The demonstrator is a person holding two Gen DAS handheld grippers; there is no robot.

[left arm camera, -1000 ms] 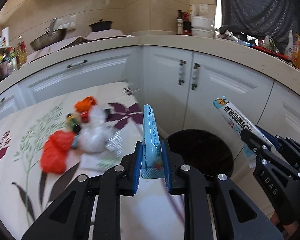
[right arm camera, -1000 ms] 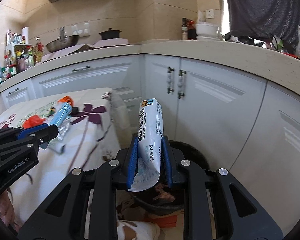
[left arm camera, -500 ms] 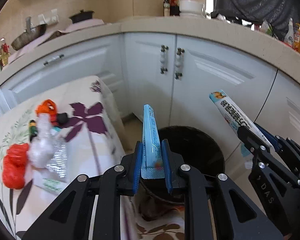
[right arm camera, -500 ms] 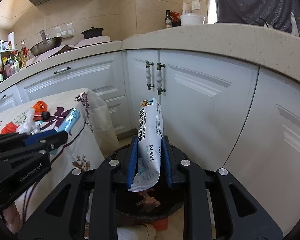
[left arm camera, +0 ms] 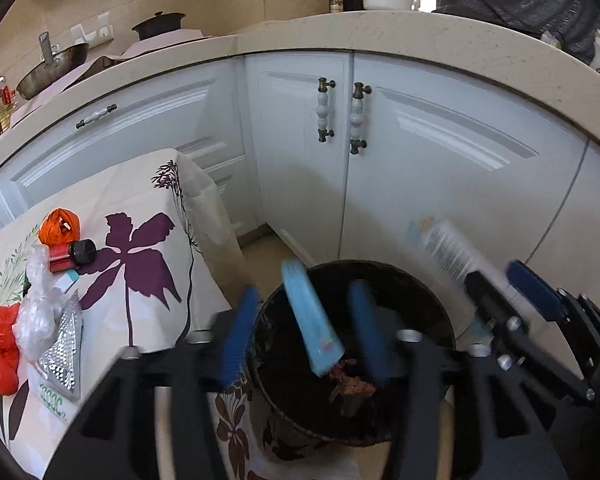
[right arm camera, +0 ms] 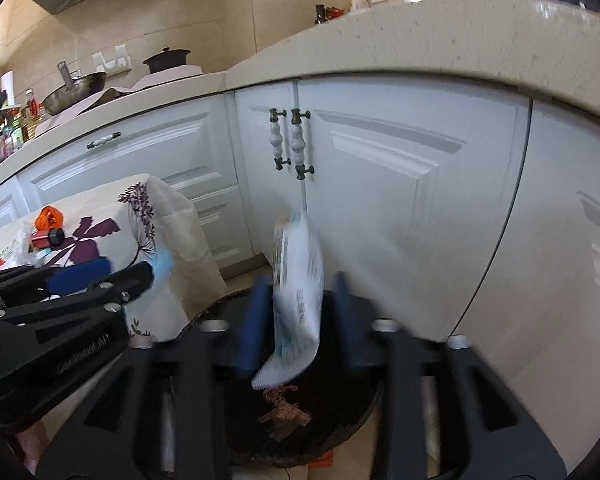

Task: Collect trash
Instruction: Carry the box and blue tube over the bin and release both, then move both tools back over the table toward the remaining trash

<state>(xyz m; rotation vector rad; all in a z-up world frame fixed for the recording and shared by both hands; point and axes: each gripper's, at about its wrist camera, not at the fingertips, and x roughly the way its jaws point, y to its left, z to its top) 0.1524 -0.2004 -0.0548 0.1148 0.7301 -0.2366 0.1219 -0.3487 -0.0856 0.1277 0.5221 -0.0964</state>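
Both jaws have just been opening: left gripper (left arm camera: 302,330) frees the blue wrapper (left arm camera: 311,320), right gripper (right arm camera: 298,316) the white packet (right arm camera: 296,300), over the black bin (left arm camera: 440,312). Light, limp films; pinch mid-length.

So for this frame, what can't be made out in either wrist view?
- Print on the white packet, right wrist view: motion blur.
- Print on the blue packet, left wrist view: blur.
- Depth and contents of the black bin: dark, with both tools' frames across it.
- Bottle labels at far left, both views: too small.
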